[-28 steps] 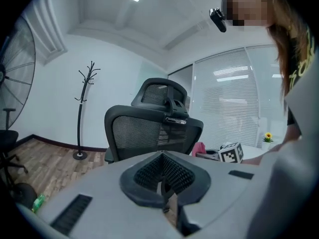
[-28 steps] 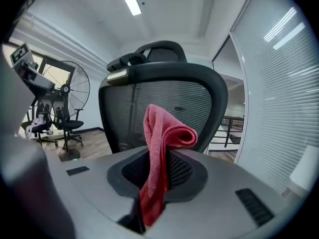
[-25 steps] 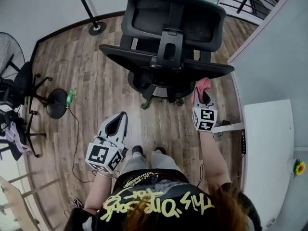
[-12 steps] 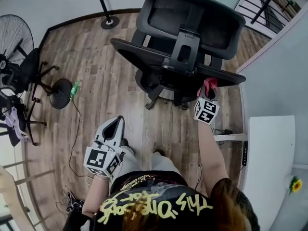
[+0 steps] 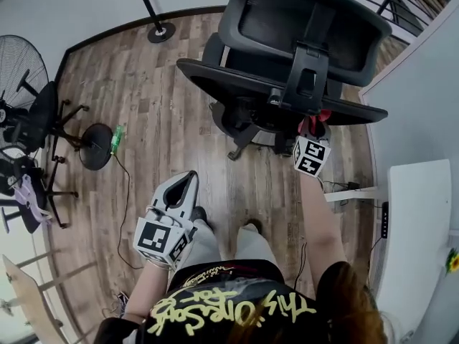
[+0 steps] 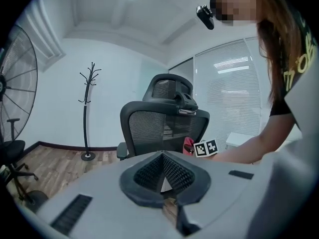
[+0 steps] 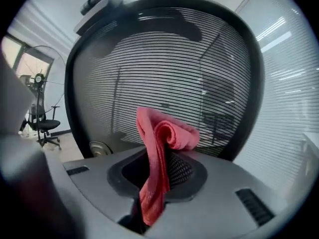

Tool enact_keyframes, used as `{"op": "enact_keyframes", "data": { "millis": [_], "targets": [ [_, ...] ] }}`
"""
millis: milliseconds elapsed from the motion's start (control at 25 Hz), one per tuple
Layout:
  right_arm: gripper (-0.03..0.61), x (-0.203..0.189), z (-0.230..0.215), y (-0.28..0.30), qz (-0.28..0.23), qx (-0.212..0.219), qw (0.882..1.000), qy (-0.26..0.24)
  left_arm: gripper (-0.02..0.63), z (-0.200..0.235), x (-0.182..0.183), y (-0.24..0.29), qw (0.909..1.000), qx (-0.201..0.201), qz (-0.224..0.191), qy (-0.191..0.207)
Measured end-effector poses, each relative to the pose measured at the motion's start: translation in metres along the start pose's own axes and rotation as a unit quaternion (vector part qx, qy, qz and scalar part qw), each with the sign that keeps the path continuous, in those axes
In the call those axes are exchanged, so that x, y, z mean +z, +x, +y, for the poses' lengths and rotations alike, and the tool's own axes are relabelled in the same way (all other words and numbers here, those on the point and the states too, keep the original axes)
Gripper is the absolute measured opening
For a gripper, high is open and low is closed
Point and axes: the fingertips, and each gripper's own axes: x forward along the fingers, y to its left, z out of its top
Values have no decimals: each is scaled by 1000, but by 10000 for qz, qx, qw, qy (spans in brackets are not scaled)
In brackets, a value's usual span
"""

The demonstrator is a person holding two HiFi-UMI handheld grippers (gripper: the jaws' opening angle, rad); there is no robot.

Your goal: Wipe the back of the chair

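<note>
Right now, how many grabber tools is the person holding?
2. The left gripper is low over the wooden floor, jaws together and empty. The right gripper is up at the chair's backrest, shut on a pink cloth. None look hidden.

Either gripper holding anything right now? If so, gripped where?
The right gripper holds the pink cloth, jaws shut on its middle. The rolled end pokes out toward the chair back. Left gripper: jaws together, nothing held.
</note>
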Motion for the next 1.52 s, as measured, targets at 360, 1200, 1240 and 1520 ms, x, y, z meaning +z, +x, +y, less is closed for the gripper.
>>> {"op": "enact_keyframes", "data": {
  "millis": [360, 1200, 1240, 1520],
  "targets": [
    [61, 16, 91, 14, -190, 301, 9991, 249, -8, 30, -1, -2, 10000, -57, 36, -40],
    [61, 23, 224, 41, -263, 882, 9957, 131, -8, 95, -30, -36, 9987, 335, 351, -121],
    [61, 22, 231, 41, -253, 955, 9951, 91, -8, 97, -32, -38, 9987, 347, 361, -133],
    [61, 25, 282, 34, -328, 1478, 9883, -204, -7, 106, -36, -46, 9982, 446, 358, -198]
  ]
}}
